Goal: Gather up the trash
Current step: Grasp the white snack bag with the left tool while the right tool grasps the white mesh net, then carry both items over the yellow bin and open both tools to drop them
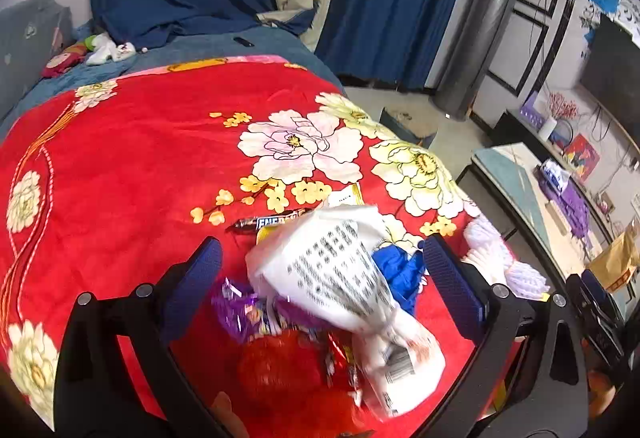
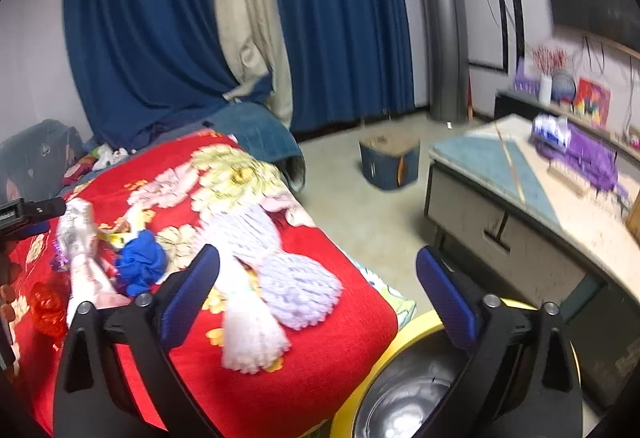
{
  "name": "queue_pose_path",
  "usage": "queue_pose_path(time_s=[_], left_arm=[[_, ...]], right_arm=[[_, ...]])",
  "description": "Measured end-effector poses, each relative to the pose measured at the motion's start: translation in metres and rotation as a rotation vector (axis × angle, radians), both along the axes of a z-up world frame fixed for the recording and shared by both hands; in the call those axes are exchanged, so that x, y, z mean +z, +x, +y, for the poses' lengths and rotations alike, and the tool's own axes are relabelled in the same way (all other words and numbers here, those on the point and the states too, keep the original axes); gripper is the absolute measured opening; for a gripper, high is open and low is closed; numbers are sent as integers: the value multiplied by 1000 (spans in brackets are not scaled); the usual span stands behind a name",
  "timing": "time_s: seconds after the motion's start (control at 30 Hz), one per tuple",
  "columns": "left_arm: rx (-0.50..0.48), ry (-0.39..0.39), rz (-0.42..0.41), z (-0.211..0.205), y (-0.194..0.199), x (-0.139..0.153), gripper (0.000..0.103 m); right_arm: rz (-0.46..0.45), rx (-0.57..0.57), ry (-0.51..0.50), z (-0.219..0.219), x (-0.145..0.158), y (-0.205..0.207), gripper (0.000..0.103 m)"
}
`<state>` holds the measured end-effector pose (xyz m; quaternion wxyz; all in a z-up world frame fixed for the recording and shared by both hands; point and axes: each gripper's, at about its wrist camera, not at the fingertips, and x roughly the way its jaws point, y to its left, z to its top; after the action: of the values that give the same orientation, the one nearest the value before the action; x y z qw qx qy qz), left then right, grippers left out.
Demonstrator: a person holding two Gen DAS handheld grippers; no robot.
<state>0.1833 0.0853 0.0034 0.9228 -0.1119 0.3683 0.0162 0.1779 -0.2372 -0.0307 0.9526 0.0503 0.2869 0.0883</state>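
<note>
Trash (image 1: 332,278) lay in a loose heap on the red flowered blanket (image 1: 132,166) of the bed, near its front edge: a crumpled white printed bag (image 1: 344,270) on top, purple wrappers (image 1: 236,308) and red foil (image 1: 280,362) under it, a blue wad (image 1: 400,270) at its right side, and a dark snack bar (image 1: 268,223) just beyond. The left gripper (image 1: 322,278) hovered over the heap with its jaws spread to either side of the white bag; the pads looked clear of it, so nothing was grasped yet. In the right wrist view the same heap (image 2: 100,258) sat far to the left, and two white-and-lilac foam nets (image 2: 276,278) lay closer on the blanket. The right gripper (image 2: 318,288) stood released and empty, its jaws wide, above the blanket's edge, with the yellow-rimmed bin (image 2: 400,342) directly below it beside the bed. The step in hand seemed to be a pick from the heap. To do it well, the left gripper should probably come down on the bag's bunched middle rather than a loose flap, close firmly so the thin film does not slip, and lift slowly so the wrappers beneath are not dragged off the bed. The right gripper might take the foam nets, which are soft and should squeeze easily; the bin being so close, a short carry would serve. Both views were somewhat blurred, so finer contact could not be judged.
</note>
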Motion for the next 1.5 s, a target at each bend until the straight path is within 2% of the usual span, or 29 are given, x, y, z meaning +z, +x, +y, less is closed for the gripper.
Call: queue_pose_path(time_s=[0.13,0.23,0.37,0.4,0.47,0.53,0.77,1.17,1.5], left_arm=[[-26,16,59,0,16,-5,92],[-33,23,95,2,25,-12,92],[-45,3,132,3,32,-20,92],[-56,-11,122,4,31,-20,91],[-60,-12,116,2,31,-19,80],[-66,-5,100,0,30,-18,64],[-86,-14,39,-4,27,-8,46],[-112,-10,-97,-17,10,32,40],[-186,18,-208,-65,-11,57,40]], right_arm=[[149,58,56,-2,-20,28,75],[217,88,76,0,-35,41,68],[251,123,101,7,-47,48,40],[245,124,105,7,-47,47,37],[212,125,120,7,-44,44,32],[188,118,135,7,-42,41,30],[115,85,177,-4,-32,36,29],[13,93,197,-14,-11,19,28],[-33,55,201,-34,-1,2,28]])
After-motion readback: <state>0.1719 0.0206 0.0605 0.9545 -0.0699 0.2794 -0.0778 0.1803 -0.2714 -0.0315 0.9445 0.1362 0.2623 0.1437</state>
